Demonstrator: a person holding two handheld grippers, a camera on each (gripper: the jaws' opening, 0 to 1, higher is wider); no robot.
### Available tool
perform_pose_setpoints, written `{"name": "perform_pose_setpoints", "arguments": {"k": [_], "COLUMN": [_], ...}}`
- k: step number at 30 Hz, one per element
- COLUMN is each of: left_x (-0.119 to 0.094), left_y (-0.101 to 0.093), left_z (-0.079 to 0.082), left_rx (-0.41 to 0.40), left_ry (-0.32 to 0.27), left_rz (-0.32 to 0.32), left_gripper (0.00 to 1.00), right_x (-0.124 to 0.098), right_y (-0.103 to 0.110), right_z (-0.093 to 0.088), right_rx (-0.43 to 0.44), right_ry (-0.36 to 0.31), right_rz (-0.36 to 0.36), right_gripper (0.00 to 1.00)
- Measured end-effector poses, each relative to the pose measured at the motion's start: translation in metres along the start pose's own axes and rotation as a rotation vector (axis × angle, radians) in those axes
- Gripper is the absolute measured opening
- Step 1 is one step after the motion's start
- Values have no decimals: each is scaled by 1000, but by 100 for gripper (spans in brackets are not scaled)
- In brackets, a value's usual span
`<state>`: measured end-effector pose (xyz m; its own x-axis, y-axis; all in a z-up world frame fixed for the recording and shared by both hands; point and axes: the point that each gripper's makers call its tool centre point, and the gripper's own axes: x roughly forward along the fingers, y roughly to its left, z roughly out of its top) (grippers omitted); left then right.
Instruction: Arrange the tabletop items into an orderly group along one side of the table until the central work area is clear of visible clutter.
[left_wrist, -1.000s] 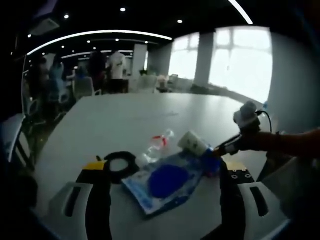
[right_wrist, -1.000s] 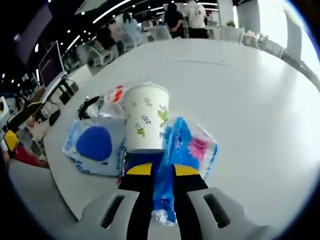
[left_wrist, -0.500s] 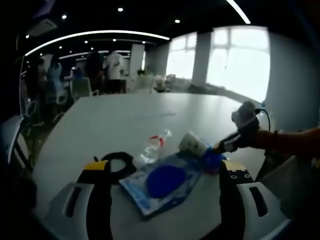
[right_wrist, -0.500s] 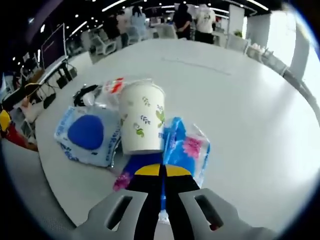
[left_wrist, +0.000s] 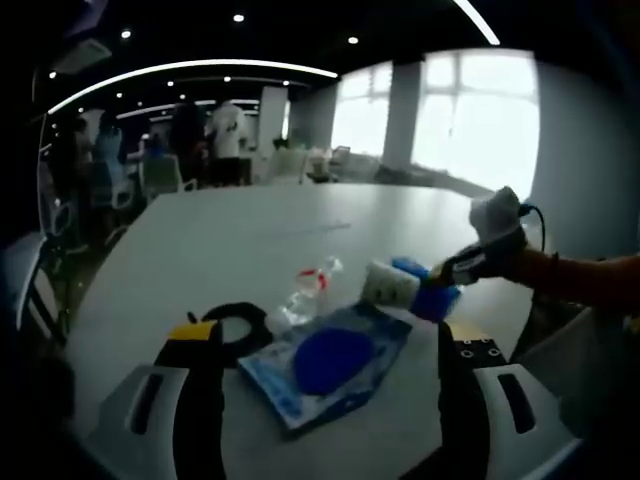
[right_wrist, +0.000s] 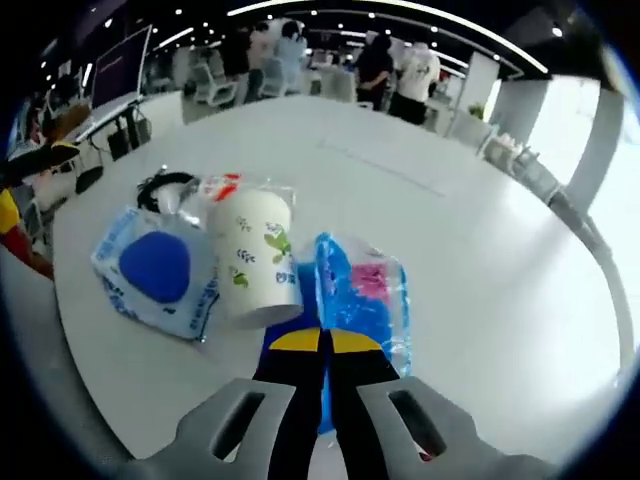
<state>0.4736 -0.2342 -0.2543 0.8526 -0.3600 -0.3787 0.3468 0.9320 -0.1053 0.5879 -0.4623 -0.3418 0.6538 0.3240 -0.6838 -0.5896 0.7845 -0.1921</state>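
My left gripper (left_wrist: 330, 335) hangs open over the white table (left_wrist: 230, 240), its jaws wide on either side of a flat blue packet (left_wrist: 325, 365). Beyond the packet lie a black cable coil (left_wrist: 240, 322) and a clear plastic bottle (left_wrist: 302, 292). A paper cup (left_wrist: 388, 283) is beside a blue tissue pack (left_wrist: 432, 296), which the right gripper (left_wrist: 455, 272) grips. In the right gripper view my right gripper (right_wrist: 323, 345) is shut on the tissue pack (right_wrist: 358, 295). The cup (right_wrist: 255, 262) touches the pack's left side, with the packet (right_wrist: 150, 270), bottle (right_wrist: 235, 190) and cable (right_wrist: 163, 185) further left.
The table (right_wrist: 470, 250) stretches away bare beyond the cluster and to its right. Several people (right_wrist: 400, 75) and chairs (left_wrist: 165, 175) are past its far end. A person's sleeve (left_wrist: 580, 285) reaches in from the right of the left gripper view. The near table edge curves below the items.
My right gripper closed fully on the tissue pack, then drew it up a little beside the cup. The left gripper stayed open and nearly still.
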Motion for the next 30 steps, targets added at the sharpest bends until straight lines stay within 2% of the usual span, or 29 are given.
{"name": "perform_pose_setpoints", "arguments": {"k": [8,12,19,25,30], "left_x": [0,1,1,1,1], "left_y": [-1,-2,-5,-3,-5], "left_z": [0,-1,-2,0,0], "left_rx": [5,7,17,15,20], "left_ry": [3,7,12,5,4], "left_rz": [-3,-8,-21,-15,-23], "left_gripper": [86,85,85,85,86], "right_x": [-6,-10,-17,-20,-24], "right_y": [-18,-23,-30,-22,-9], "right_z": [5,10,19,28,40], "right_rx": [-28,-26,-80,-138,-145], "right_ry": [-17,-40,-61,-85,-128], "right_rz": [-79,-98,-138,-106,-78], "right_gripper": [1,1,1,1,1]}}
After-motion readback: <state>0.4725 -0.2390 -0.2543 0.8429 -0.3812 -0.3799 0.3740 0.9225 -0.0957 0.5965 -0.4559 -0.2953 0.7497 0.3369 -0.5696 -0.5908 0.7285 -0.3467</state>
